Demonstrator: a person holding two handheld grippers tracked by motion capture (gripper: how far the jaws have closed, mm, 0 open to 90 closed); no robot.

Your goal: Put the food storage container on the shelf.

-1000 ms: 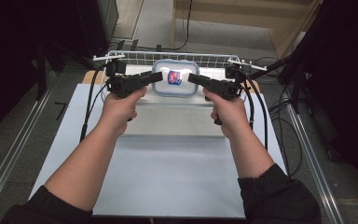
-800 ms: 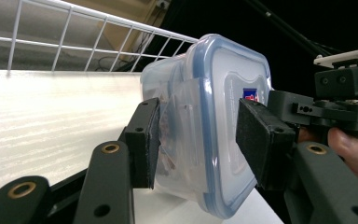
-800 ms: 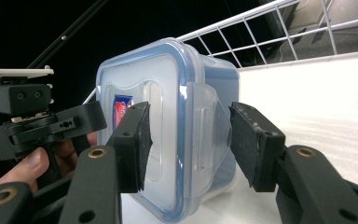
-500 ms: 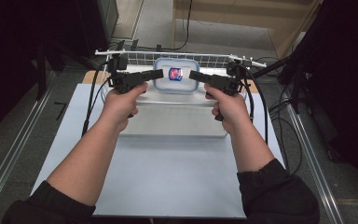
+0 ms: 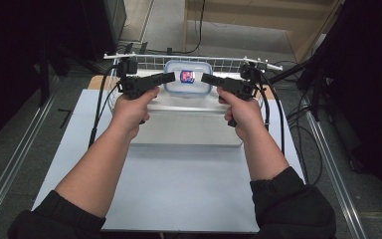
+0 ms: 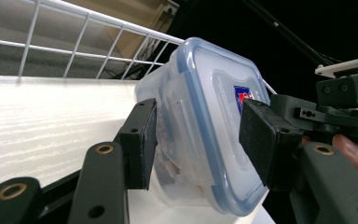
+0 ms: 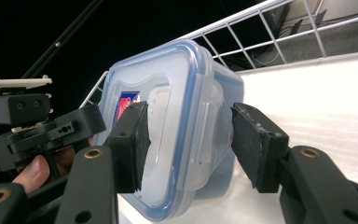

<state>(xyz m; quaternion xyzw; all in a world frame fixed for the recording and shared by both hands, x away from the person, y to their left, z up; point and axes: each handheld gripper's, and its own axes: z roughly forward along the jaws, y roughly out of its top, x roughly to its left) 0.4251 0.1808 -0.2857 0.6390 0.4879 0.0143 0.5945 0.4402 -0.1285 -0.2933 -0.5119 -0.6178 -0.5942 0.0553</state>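
Looking along the left gripper [image 6: 193, 140] reveals food inside the container [image 6: 205, 116].

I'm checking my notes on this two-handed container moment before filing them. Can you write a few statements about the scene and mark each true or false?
1. The container has a blue-rimmed lid. True.
2. The left gripper and the right gripper come at the container from opposite ends. True.
3. The container lies on the floor beside the table. False: it sits at the far end of the table, in front of the white wire rack.
4. The lid bears no label. False: it has a red and blue sticker.
5. The container's lid is off. False: the lid sits on it.
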